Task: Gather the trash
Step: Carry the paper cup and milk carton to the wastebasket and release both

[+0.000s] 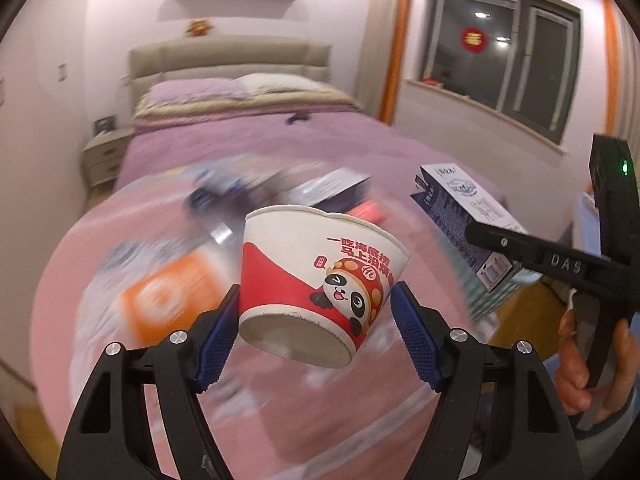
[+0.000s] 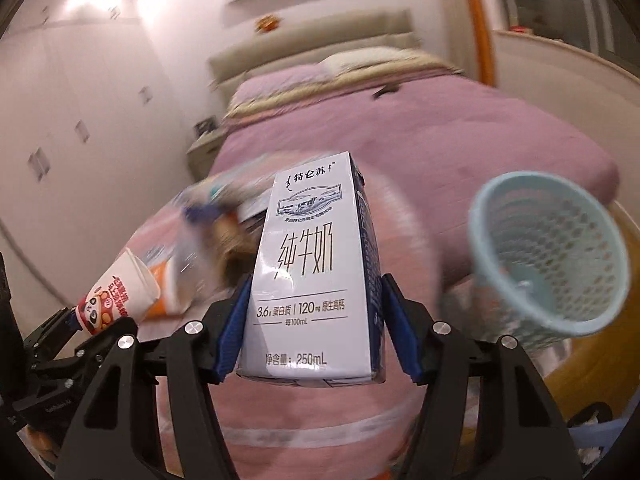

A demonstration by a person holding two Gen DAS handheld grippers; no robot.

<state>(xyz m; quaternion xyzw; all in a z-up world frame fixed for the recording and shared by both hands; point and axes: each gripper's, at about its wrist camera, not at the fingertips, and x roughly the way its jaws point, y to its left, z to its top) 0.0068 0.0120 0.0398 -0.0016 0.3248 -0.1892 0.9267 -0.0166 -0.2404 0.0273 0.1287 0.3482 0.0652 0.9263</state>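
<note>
Well, left gripper (image 1: 314, 312) pinched red-white paper noodle cup (image 1: 320, 280) w/ panda print; right gripper (image 2: 314, 320) clamped white milk carton (image 2: 316, 276), both above pink blanket (image 1: 100, 264) on bed, pale-blue mesh plastic basket (image 2: 548, 252) nearby.

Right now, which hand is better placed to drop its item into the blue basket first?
Probably the right. The right gripper holds the milk carton with the blue mesh basket just beside it. The left gripper, holding the noodle cup, is on the far side.

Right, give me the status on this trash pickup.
Done: nothing shows inside the blue mesh basket yet. In hand: the left gripper clamps a panda-print paper cup, and the right gripper a milk carton. Left: binning both, then the blurred litter on the pink surface.
</note>
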